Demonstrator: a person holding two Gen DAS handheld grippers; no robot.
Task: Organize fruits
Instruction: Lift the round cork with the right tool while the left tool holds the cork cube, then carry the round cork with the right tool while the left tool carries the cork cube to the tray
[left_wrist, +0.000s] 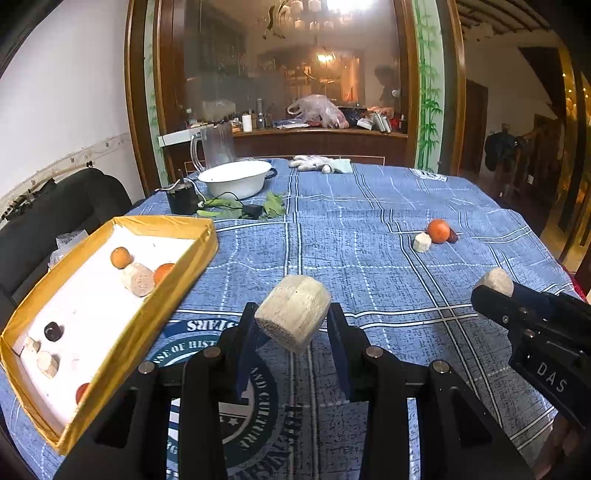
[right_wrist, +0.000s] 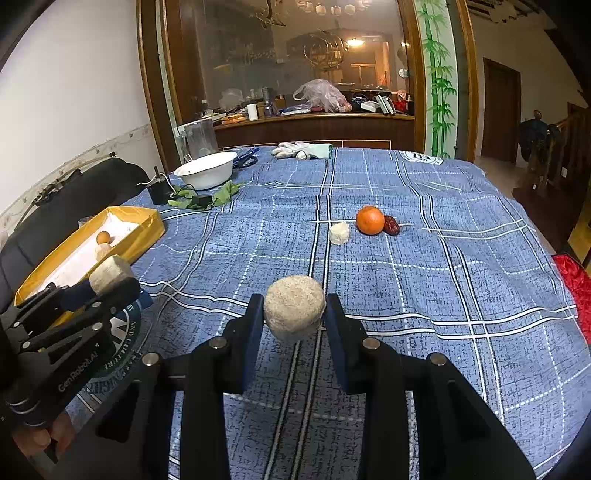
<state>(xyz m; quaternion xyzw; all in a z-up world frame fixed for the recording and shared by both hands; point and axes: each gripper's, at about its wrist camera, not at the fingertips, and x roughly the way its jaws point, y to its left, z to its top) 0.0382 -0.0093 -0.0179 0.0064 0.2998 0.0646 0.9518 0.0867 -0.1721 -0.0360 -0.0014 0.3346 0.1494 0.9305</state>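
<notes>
We carry a pale chunk (left_wrist: 293, 314) clenched in the left gripper (left_wrist: 291, 325) and another (right_wrist: 294, 308) in the right gripper (right_wrist: 294, 314) — best swung left over the yellow tray (left_wrist: 177, 273), lowered inside its wall, then let go — gently.

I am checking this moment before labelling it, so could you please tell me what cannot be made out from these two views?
- Yellow tray: in the right wrist view its near part is hidden behind the left gripper and its pale chunk.
- Red date: in the left wrist view, mostly hidden behind the orange.
- Reddish fruit in the tray's near corner: cut off by the tray wall.
- Person behind the glass: blurred by reflections.
</notes>
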